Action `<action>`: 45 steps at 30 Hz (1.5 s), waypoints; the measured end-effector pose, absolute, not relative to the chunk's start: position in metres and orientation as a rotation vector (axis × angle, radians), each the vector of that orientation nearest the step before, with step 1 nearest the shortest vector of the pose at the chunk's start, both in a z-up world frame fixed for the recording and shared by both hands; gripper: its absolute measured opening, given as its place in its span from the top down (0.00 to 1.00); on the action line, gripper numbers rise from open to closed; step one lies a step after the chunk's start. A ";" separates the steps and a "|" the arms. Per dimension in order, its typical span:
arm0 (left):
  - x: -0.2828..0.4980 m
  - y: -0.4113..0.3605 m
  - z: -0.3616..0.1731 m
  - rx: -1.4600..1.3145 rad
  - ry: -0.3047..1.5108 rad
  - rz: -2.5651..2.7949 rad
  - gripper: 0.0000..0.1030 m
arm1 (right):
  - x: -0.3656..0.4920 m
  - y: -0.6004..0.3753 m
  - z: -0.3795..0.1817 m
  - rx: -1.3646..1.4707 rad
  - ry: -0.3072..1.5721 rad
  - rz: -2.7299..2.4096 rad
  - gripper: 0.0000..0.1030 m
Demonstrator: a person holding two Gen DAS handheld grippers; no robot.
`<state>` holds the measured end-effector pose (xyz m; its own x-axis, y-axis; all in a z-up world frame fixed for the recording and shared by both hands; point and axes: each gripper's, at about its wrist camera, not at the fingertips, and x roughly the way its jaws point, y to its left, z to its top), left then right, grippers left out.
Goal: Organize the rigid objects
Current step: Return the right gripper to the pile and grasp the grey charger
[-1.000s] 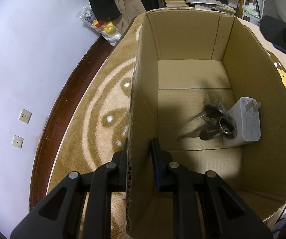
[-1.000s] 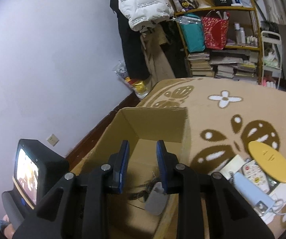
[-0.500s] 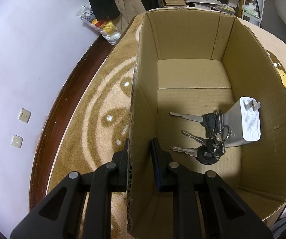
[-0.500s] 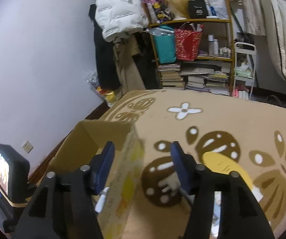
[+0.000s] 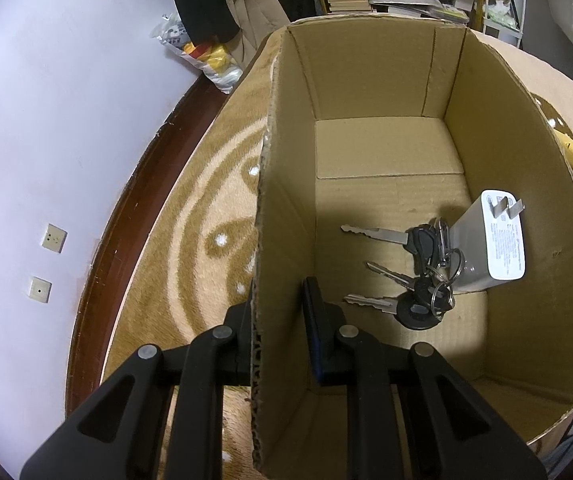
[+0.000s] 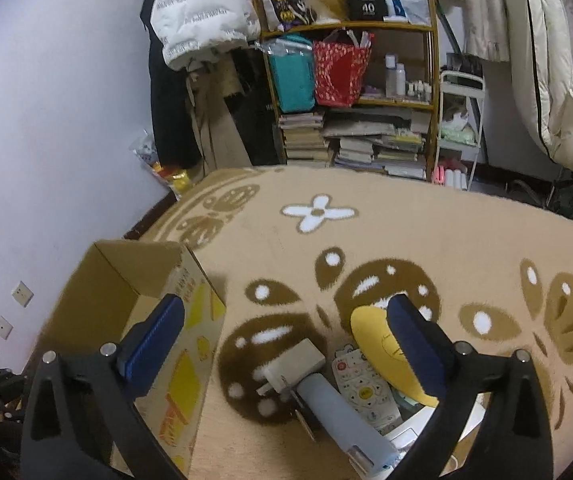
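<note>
Down at the near edge, the left gripper [image 5: 276, 312] is clamped on the side wall of the cardboard box [image 5: 366, 80], one finger outside, one inside, pinching the cardboard. Just past it, on the box floor, a bunch of keys [image 5: 418, 276] lies fanned out, touching a white charger plug [image 5: 494, 248] that leans against the right wall. Over on the other side, the right gripper [image 6: 286, 320] has just been opening and now stands spread wide with nothing between its blue pads, hovering above the patterned carpet [image 6: 406, 232]. Below it lie a second white plug [image 6: 294, 364], a pale blue cylinder [image 6: 338, 412], a remote control [image 6: 366, 384] and a yellow disc [image 6: 382, 348], clustered beside the box. Beyond, a cluttered shelf [image 6: 350, 80] lines the far wall.
</note>
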<state>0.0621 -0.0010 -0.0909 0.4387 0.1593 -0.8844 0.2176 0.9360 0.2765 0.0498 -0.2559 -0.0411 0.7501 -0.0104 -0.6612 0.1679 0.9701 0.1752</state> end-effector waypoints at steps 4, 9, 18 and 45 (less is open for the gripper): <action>0.061 -0.003 -0.090 0.378 1.121 -0.035 0.82 | 0.057 -0.261 -0.056 0.267 0.754 -0.107 0.00; 0.061 -0.006 -0.091 0.391 1.120 -0.034 0.82 | 0.065 -0.267 -0.073 0.290 0.792 -0.105 0.00; 0.063 -0.007 -0.091 0.392 1.124 -0.037 0.82 | 0.081 -0.261 -0.094 0.306 0.886 -0.086 0.00; 0.061 -0.011 -0.092 0.411 1.123 -0.035 0.81 | 0.099 -0.253 -0.134 0.387 1.027 -0.049 0.49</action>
<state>0.0606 -0.0109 -0.0919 0.4404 0.1772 -0.8802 0.2319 0.9246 0.3022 0.0987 -0.2530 -0.1343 0.5222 0.1397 -0.8413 0.2196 0.9312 0.2909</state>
